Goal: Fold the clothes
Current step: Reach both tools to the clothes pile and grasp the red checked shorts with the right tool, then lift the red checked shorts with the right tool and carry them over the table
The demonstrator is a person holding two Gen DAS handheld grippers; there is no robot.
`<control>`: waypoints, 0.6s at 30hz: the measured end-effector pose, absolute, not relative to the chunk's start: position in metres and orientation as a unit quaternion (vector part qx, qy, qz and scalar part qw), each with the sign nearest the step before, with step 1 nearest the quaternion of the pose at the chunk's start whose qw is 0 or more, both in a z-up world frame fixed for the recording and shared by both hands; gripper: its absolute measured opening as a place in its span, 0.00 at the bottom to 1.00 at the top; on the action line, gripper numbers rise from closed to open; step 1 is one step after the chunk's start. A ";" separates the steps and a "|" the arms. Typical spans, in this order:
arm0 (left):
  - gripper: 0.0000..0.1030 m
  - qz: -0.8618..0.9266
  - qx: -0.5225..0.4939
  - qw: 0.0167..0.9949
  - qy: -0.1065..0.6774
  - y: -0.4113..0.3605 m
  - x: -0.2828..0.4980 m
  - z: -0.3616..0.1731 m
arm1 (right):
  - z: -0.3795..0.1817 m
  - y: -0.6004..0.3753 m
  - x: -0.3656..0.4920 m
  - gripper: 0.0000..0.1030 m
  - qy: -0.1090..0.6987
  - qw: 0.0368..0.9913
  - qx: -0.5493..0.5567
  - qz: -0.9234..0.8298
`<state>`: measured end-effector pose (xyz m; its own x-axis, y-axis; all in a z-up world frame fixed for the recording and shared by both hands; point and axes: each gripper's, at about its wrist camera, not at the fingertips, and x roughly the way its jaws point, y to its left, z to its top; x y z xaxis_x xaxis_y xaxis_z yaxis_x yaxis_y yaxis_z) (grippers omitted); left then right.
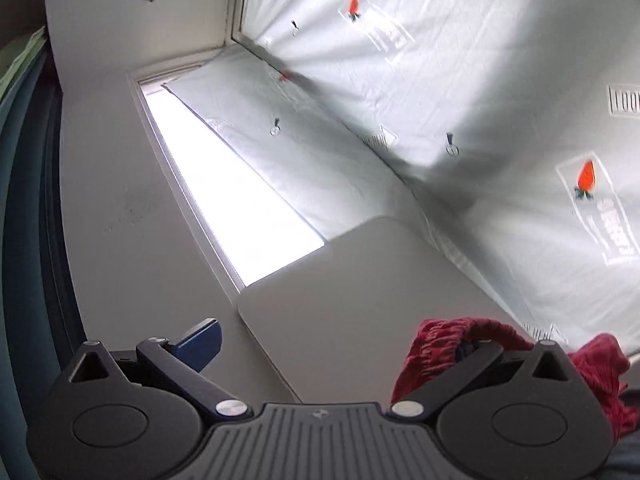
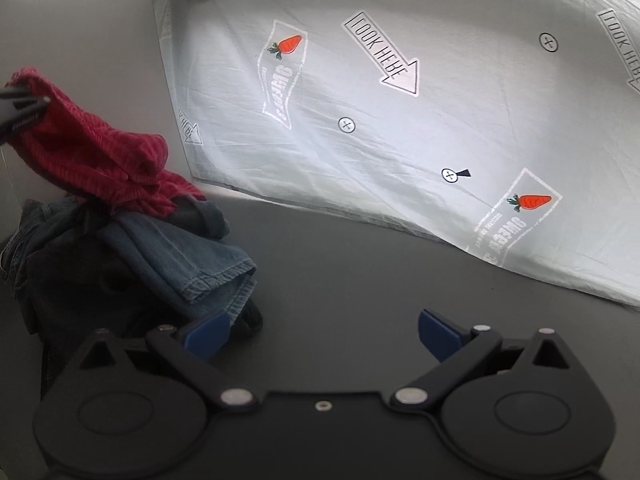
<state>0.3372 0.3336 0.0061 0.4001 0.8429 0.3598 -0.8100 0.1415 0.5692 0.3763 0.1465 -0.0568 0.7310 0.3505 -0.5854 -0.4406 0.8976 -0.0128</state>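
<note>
In the left wrist view my left gripper (image 1: 336, 344) has its jaws wide apart. A red ribbed garment (image 1: 444, 344) hangs over its right finger and covers the pad; the left blue pad (image 1: 200, 344) is bare. In the right wrist view the same red garment (image 2: 88, 148) is lifted at the left by the left gripper's finger (image 2: 24, 110), above a pile of blue jeans (image 2: 192, 256) and dark clothes (image 2: 72, 280) on the dark table (image 2: 360, 264). My right gripper (image 2: 324, 334) is open and empty, low over the table beside the pile.
A pale sheet printed with carrots and arrows (image 2: 400, 120) hangs behind the table. A grey rounded panel (image 1: 360, 300) and a bright window strip (image 1: 232, 208) lie ahead of the left gripper. A white wall (image 1: 120, 160) is at the left.
</note>
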 end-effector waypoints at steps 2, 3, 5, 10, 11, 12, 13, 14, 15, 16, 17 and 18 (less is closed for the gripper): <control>1.00 0.541 0.375 0.752 -0.025 0.303 0.336 0.030 | -0.049 0.122 0.368 0.99 0.283 0.934 -0.056 0.209; 1.00 0.535 0.382 0.752 -0.048 0.285 0.335 0.042 | -0.045 0.109 0.363 0.99 0.275 0.938 -0.045 0.208; 1.00 0.516 0.382 0.762 -0.086 0.246 0.330 0.064 | -0.036 0.080 0.351 0.99 0.258 0.945 -0.024 0.199; 1.00 0.423 0.307 0.843 -0.124 0.134 0.307 0.107 | -0.014 -0.001 0.317 0.99 0.215 0.962 0.028 0.168; 1.00 0.398 0.291 0.861 -0.128 0.111 0.303 0.112 | -0.009 -0.018 0.309 0.99 0.207 0.964 0.038 0.162; 1.00 0.376 0.280 0.873 -0.132 0.088 0.302 0.115 | -0.004 -0.036 0.301 0.99 0.199 0.966 0.048 0.157; 1.00 0.358 0.274 0.882 -0.136 0.067 0.299 0.115 | 0.001 -0.054 0.292 0.99 0.191 0.968 0.058 0.154; 1.00 0.340 0.268 0.890 -0.140 0.046 0.297 0.116 | 0.007 -0.073 0.283 0.99 0.182 0.969 0.068 0.150; 1.00 0.327 0.265 0.895 -0.146 0.027 0.295 0.116 | 0.012 -0.089 0.274 0.99 0.173 0.971 0.077 0.145; 1.00 0.317 0.264 0.899 -0.151 0.009 0.293 0.117 | 0.018 -0.107 0.263 0.99 0.163 0.973 0.088 0.141; 1.00 0.308 0.261 0.901 -0.156 -0.009 0.292 0.117 | 0.023 -0.124 0.254 1.00 0.154 0.974 0.097 0.136; 1.00 0.302 0.258 0.904 -0.159 -0.025 0.290 0.118 | 0.027 -0.140 0.245 1.00 0.147 0.975 0.104 0.132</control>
